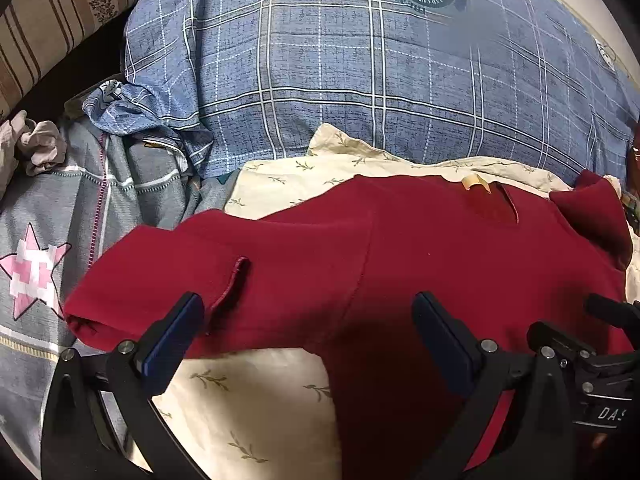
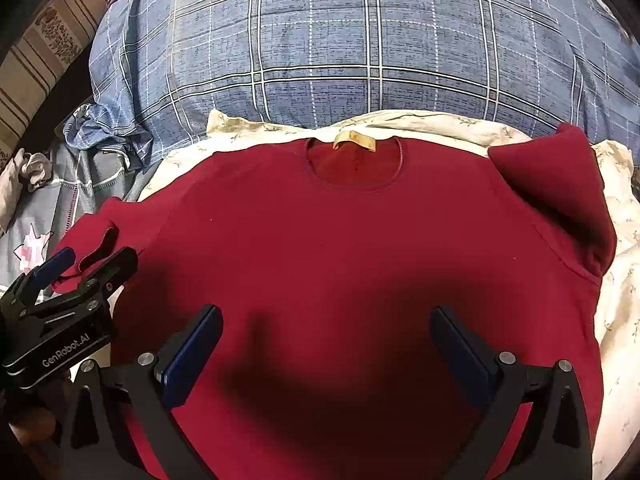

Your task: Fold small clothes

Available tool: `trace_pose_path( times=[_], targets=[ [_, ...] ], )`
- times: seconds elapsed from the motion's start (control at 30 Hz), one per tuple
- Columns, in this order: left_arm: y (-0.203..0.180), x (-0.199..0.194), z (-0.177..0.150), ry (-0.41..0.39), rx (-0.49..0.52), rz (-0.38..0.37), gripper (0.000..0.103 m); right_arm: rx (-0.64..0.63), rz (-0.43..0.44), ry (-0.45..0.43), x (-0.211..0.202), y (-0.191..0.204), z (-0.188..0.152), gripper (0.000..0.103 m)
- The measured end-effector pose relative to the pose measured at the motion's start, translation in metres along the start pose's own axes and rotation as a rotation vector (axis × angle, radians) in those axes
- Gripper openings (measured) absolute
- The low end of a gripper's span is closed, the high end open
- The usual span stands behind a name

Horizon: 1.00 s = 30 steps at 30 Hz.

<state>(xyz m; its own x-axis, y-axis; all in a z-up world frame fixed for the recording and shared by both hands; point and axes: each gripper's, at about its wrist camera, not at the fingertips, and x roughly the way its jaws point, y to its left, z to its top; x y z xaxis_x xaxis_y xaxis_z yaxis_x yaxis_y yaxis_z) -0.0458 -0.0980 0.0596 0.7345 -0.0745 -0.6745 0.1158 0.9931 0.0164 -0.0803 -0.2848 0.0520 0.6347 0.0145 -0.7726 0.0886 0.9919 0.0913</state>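
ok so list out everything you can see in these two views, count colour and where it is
red top: 1, dark red, spread flat on the cream cloth, neckline away from the cameras
neck label: 1, tan, inside the neckline
cream cloth: 1, cream with small leaf sprigs, under the top
plaid quilt: 1, blue with white lines and a round crest, bulked behind the top
grey star bedding: 1, grey with a pink star, far left
striped fabric: 1, beige and brown, upper left corner
left gripper: 1, black with blue pads, open over the left sleeve
right gripper: 1, black with blue pads, open over the top's body
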Motion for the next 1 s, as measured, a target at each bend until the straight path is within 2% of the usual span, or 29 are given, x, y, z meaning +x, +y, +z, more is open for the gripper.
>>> trace_pose_path(
  times=[0.13, 0.37, 0.57, 0.63, 0.73, 0.8, 0.87, 0.9, 0.93, 1.0],
  targets=[
    [0.020, -0.003, 0.007, -0.023, -0.028, 0.047, 0.103, -0.012, 0.045, -0.006, 0.000, 0.010, 0.006, 0.103],
    [0.058, 0.004, 0.010, 0.009, -0.142, 0.080, 0.103, -0.054, 0.158, 0.001, 0.006, 0.040, 0.016, 0.102],
    [0.061, 0.005, 0.011, 0.011, -0.124, 0.099, 0.103, -0.131, 0.198, -0.022, 0.009, 0.065, 0.019, 0.102],
    [0.069, 0.004, 0.014, 0.009, -0.123, 0.137, 0.103, -0.153, 0.217, -0.014, 0.010, 0.072, 0.022, 0.102],
    [0.095, -0.003, 0.016, -0.018, -0.181, 0.233, 0.103, -0.168, 0.251, -0.017, 0.009, 0.084, 0.027, 0.102],
    [0.115, -0.007, 0.015, -0.016, -0.241, 0.276, 0.103, -0.207, 0.301, -0.021, 0.010, 0.099, 0.031, 0.096],
    [0.131, -0.009, 0.012, -0.009, -0.296, 0.293, 0.103, -0.252, 0.337, -0.001, 0.017, 0.116, 0.034, 0.069],
    [0.139, -0.009, 0.011, -0.006, -0.329, 0.299, 0.103, -0.272, 0.356, 0.019, 0.022, 0.126, 0.036, 0.062],
    [0.143, -0.010, 0.009, -0.005, -0.349, 0.300, 0.103, -0.279, 0.372, 0.029, 0.026, 0.132, 0.037, 0.058],
    [0.150, -0.010, 0.008, -0.006, -0.377, 0.312, 0.103, -0.271, 0.406, 0.046, 0.038, 0.146, 0.041, 0.059]
  ],
)
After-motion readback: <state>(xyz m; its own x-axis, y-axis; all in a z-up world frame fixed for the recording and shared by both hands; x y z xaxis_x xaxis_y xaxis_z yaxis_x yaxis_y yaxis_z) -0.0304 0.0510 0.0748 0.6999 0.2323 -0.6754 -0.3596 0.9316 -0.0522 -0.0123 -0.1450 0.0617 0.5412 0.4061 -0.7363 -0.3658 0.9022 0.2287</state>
